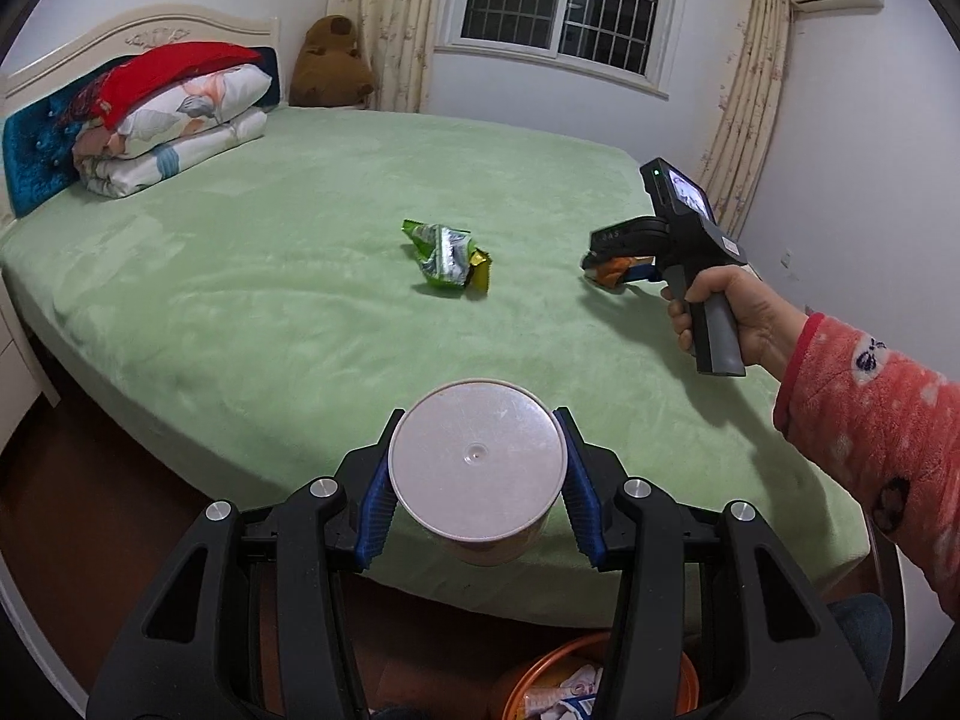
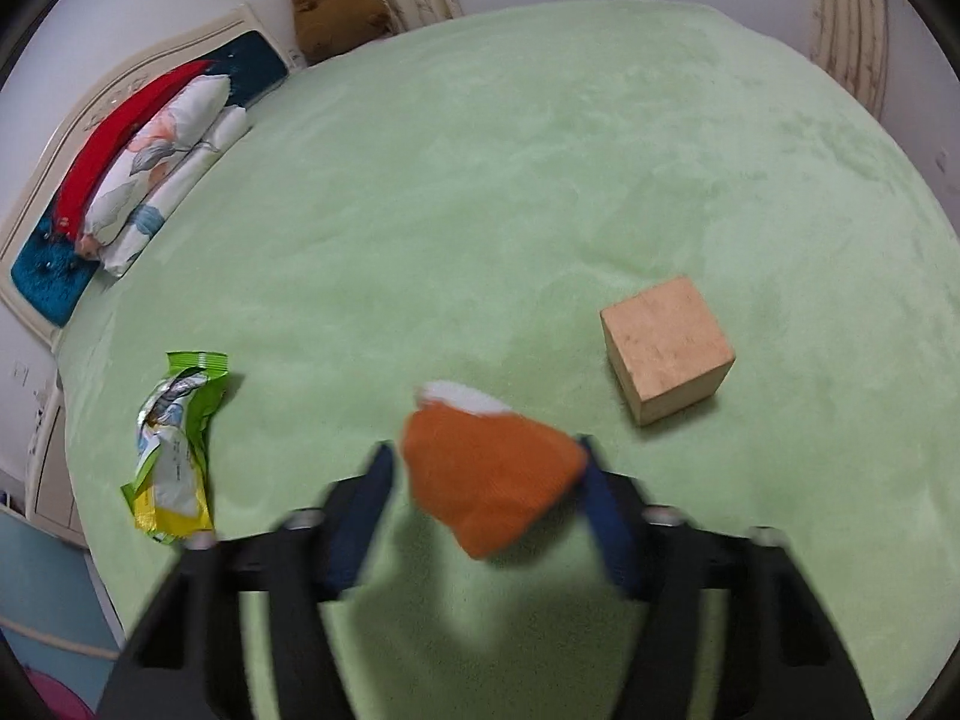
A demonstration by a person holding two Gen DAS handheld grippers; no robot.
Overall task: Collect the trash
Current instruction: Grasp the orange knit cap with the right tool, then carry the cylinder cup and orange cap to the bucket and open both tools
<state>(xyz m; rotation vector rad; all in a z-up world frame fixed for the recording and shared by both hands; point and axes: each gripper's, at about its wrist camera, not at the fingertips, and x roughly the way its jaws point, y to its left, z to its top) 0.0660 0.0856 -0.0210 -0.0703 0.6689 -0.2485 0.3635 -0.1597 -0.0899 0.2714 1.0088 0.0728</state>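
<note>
My left gripper is shut on a white round cup, held bottom-forward above the near edge of the green bed. My right gripper is shut on an orange and white wrapper, held just above the bed; it also shows in the left wrist view, at the right. A crumpled green snack wrapper lies mid-bed, left of the right gripper.
A wooden cube sits on the bed ahead-right of my right gripper. An orange bin with trash stands on the floor below my left gripper. Folded quilts and a brown plush bear are at the headboard.
</note>
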